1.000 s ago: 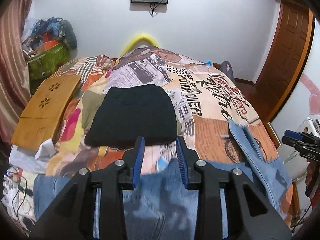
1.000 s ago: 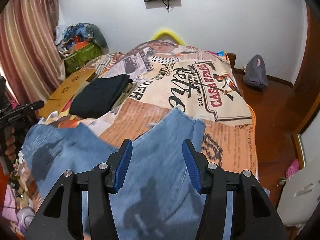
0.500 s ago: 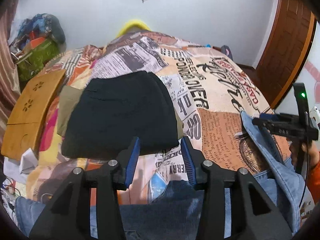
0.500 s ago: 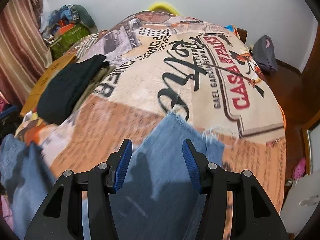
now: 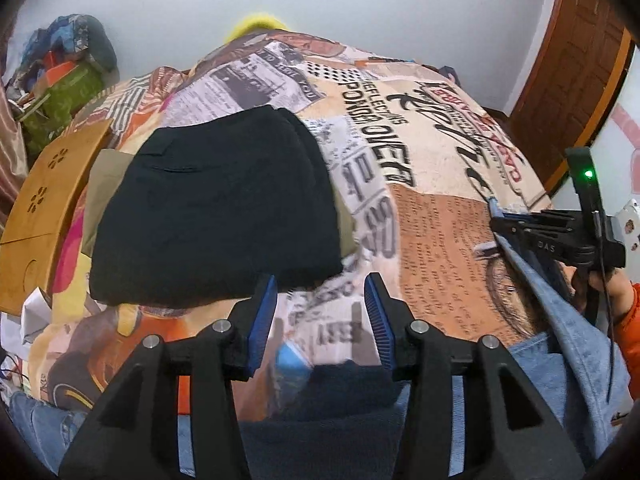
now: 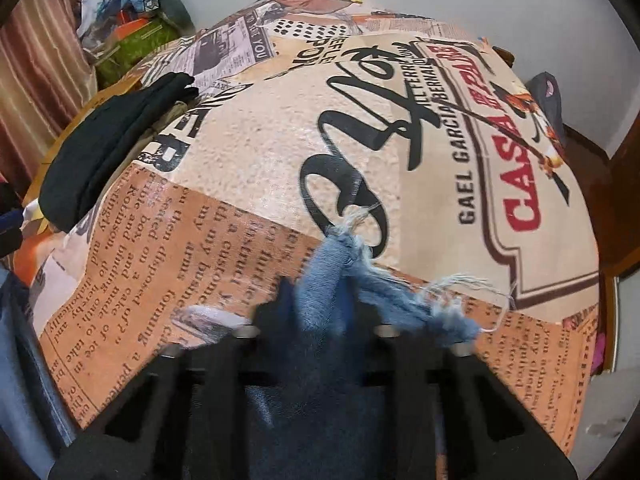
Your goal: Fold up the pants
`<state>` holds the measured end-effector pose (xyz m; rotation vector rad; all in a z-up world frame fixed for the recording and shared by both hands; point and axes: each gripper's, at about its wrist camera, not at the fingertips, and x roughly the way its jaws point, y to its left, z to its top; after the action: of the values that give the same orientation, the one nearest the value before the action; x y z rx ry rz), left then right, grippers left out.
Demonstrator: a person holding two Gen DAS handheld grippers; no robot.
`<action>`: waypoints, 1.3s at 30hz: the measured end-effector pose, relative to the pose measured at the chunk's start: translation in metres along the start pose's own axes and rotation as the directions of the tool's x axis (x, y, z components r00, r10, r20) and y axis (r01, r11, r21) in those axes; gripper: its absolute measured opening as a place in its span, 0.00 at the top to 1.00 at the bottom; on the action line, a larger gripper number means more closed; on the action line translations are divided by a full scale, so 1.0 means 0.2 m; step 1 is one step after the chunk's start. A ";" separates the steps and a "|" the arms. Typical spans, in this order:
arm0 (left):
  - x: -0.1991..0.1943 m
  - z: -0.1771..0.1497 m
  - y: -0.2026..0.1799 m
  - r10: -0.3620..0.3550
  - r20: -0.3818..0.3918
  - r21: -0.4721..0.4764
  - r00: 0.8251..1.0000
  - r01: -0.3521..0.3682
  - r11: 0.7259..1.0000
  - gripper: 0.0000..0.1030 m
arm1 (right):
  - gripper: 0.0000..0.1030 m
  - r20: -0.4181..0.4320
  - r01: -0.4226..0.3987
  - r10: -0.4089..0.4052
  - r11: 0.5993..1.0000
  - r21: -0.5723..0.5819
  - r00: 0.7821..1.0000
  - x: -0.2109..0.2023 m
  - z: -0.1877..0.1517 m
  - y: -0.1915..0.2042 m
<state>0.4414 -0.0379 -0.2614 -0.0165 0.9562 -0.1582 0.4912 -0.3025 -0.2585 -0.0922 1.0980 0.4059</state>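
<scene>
Light blue jeans [image 5: 560, 328] lie across the near end of a bed with a printed cover [image 5: 432, 184]. My left gripper [image 5: 320, 320] hangs open just above the cover. The dark denim waist part [image 5: 320, 420] sits below its fingers and nothing is between the pads. In the right wrist view my right gripper [image 6: 320, 294] has its jaws closing tight on the frayed leg hem [image 6: 336, 256], which bunches up between the blurred fingers. The left wrist view shows that gripper [image 5: 496, 212] at the right, pinching the leg's end, held by a hand in an orange sleeve [image 5: 624, 308].
A folded black garment [image 5: 216, 208] rests on a khaki one on the bed's left side. A wooden lap table [image 5: 44, 184] and a pile of bags and clothes [image 5: 68, 80] stand left of the bed. A brown door [image 5: 572, 92] and a dark bag [image 6: 548, 96] are at the right.
Both grippers came down and forward over the bed. The right gripper shut on the frayed hem. The left gripper's fingers spread a little wider.
</scene>
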 end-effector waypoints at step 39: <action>-0.62 -0.25 -1.24 -0.303 0.009 0.295 0.953 0.287 0.911 0.97 | 0.93 0.430 0.004 -0.120 0.965 0.261 0.895 -1.37 -0.31 -0.59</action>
<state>0.2977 -0.2627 -0.1685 0.1063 0.8637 -0.5763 0.3741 -0.5036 -0.0604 0.1859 0.6827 0.2082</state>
